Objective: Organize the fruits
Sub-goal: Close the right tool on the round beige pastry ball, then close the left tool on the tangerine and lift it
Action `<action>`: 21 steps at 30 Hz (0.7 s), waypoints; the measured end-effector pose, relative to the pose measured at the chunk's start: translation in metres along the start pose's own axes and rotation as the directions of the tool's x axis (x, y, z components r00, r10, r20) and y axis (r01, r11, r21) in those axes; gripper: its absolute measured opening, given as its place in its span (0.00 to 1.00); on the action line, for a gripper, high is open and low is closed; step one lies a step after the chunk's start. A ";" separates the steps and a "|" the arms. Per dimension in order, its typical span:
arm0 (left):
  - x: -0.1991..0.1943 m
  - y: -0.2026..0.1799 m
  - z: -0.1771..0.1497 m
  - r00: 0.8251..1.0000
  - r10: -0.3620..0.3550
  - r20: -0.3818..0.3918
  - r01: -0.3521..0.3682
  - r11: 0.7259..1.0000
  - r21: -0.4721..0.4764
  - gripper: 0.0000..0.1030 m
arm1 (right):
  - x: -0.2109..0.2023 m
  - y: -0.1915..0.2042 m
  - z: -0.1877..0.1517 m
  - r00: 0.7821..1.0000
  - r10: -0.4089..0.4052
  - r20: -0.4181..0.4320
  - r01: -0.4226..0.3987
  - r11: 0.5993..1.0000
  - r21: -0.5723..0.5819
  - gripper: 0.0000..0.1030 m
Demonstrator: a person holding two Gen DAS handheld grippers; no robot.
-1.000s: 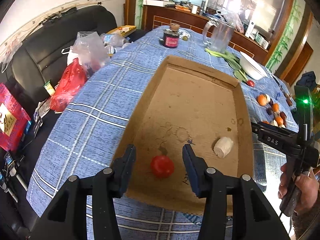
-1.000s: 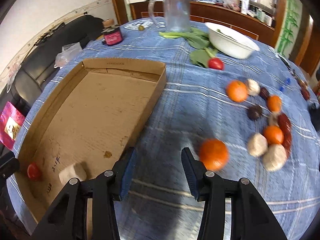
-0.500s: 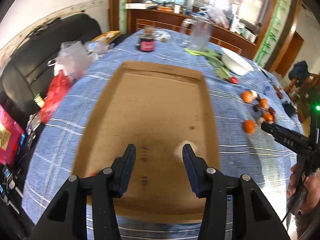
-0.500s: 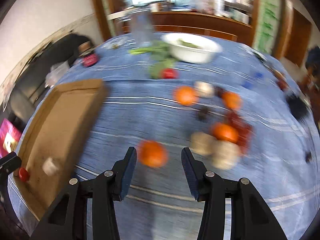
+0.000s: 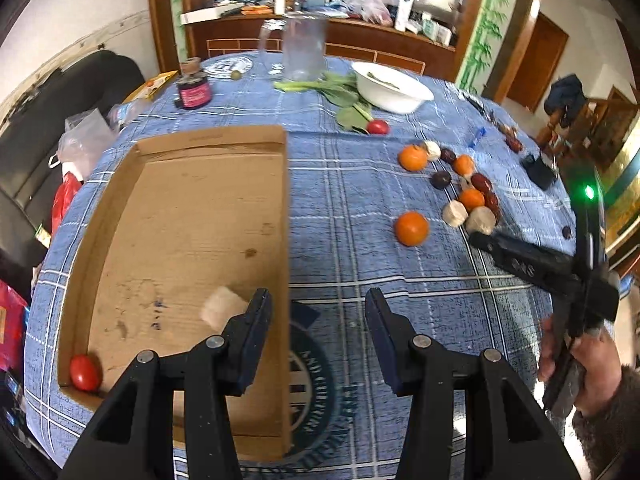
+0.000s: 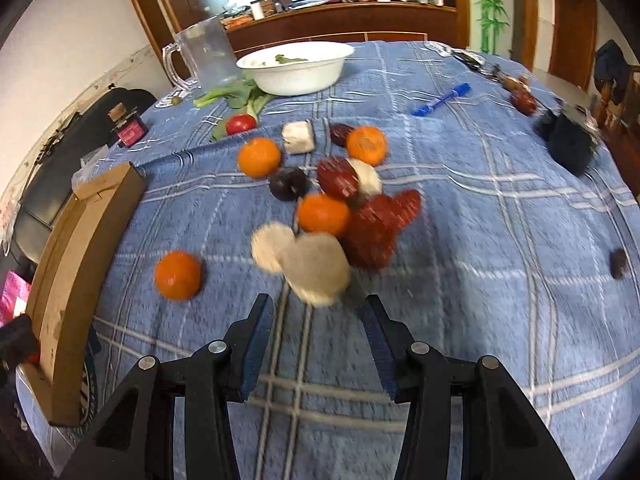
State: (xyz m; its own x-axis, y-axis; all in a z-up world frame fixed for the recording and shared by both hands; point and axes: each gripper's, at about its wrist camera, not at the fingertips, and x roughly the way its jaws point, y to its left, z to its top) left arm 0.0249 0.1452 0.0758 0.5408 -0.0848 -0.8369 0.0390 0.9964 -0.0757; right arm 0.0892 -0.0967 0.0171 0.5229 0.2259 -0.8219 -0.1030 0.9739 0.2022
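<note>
Nearest, both claws hang over the table's near edge with nothing between their jaws: the left claw [image 5: 318, 330] is released above the right wall of the cardboard tray [image 5: 286, 216], and the right claw [image 6: 318, 330] is released just short of the pale root piece [image 6: 316, 268]. That piece touches a second pale one and the dark red fruits [image 6: 372, 220], so a closing claw would likely nudge the heap and set round pieces rolling. The lone orange [image 6: 178, 275] sits apart between heap and tray and looks the easier pick, though it could roll toward the near edge. In the tray, a tomato [image 5: 85, 372] lies in the near left corner and a pale piece [image 5: 222, 308] by the right wall. Farther off, more oranges, a white bowl [image 6: 296, 66] and greens; a wide sweep could knock them
</note>
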 end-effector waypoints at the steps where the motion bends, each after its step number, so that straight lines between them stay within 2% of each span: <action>1: 0.002 -0.005 0.001 1.000 -0.003 -0.006 0.003 1.000 0.010 0.46 | 0.002 0.001 0.003 1.000 -0.004 0.002 0.004 1.000 -0.005 0.48; 3: 0.008 -0.018 0.003 1.000 -0.003 -0.011 0.003 1.000 0.031 0.46 | 0.008 0.002 0.008 1.000 -0.004 0.007 0.005 1.000 -0.026 0.45; 4: 0.010 -0.022 0.005 1.000 -0.010 -0.013 0.010 0.999 0.035 0.46 | 0.010 0.001 0.010 1.000 -0.013 0.012 0.013 0.999 -0.039 0.35; 8: 0.030 -0.045 0.015 0.999 -0.034 -0.035 0.036 0.998 0.055 0.47 | 0.004 -0.002 0.007 1.000 -0.017 0.021 0.018 0.998 -0.064 0.35; 12: 0.058 -0.064 0.030 0.995 -0.076 -0.062 0.078 0.996 0.037 0.47 | -0.018 -0.015 -0.003 0.999 -0.005 0.041 0.007 0.998 -0.062 0.35; 21: 0.108 -0.091 0.046 0.994 -0.050 -0.093 0.054 0.998 0.041 0.45 | -0.049 -0.047 -0.028 0.999 -0.025 0.036 0.026 0.999 -0.040 0.35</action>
State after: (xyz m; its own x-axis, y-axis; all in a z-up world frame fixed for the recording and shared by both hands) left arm 0.1179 0.0459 0.0173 0.4577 -0.1347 -0.8789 0.1024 0.9899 -0.0984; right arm 0.0445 -0.1532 0.0325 0.5552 0.2005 -0.8072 -0.1230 0.9796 0.1588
